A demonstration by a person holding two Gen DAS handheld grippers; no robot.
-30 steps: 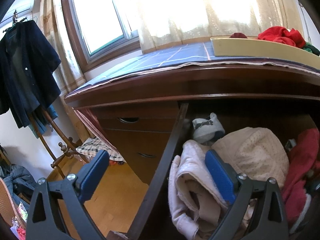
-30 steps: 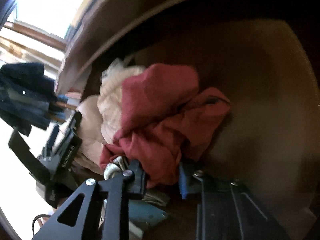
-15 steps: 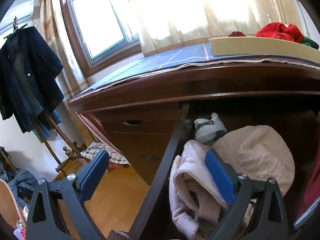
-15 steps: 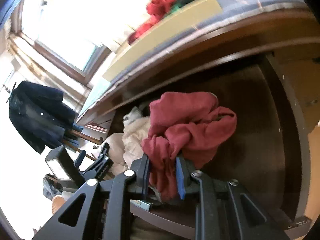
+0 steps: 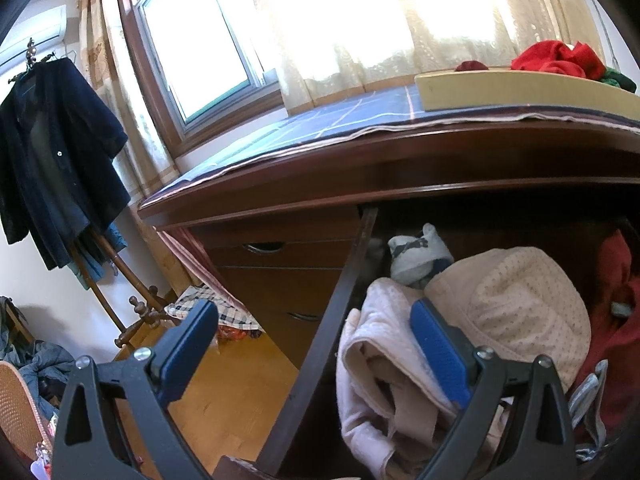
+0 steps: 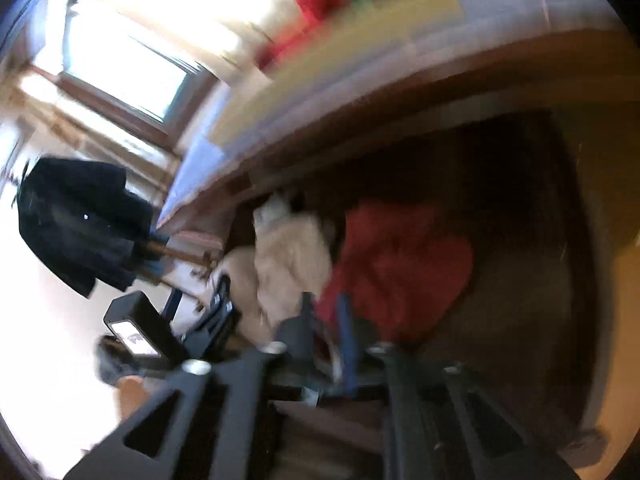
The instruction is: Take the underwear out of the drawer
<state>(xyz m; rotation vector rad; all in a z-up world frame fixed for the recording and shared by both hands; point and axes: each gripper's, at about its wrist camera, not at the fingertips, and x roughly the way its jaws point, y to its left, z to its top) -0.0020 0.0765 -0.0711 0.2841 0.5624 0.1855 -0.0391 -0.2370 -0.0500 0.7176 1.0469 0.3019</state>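
Observation:
The open dark wooden drawer (image 5: 332,320) holds a pile of underwear: a cream dotted piece (image 5: 516,304), a pale pink folded piece (image 5: 384,364) and a white-grey piece (image 5: 416,256) at the back. My left gripper (image 5: 320,352) is open and empty, straddling the drawer's left wall. My right gripper (image 6: 328,320) is shut on a dark red piece of underwear (image 6: 400,268), which hangs over the drawer; this view is blurred. The red piece shows at the right edge of the left wrist view (image 5: 616,312).
A tan tray (image 5: 520,90) with red and green clothes stands on the blue-clothed dresser top (image 5: 320,120). Closed drawers (image 5: 280,256) are to the left. A dark jacket (image 5: 52,160) hangs on a wooden rack at left, above the wooden floor (image 5: 240,380).
My right gripper closed on the red underwear and lifted it up and back out of the pile, swinging quickly. The left gripper stayed open and nearly still.

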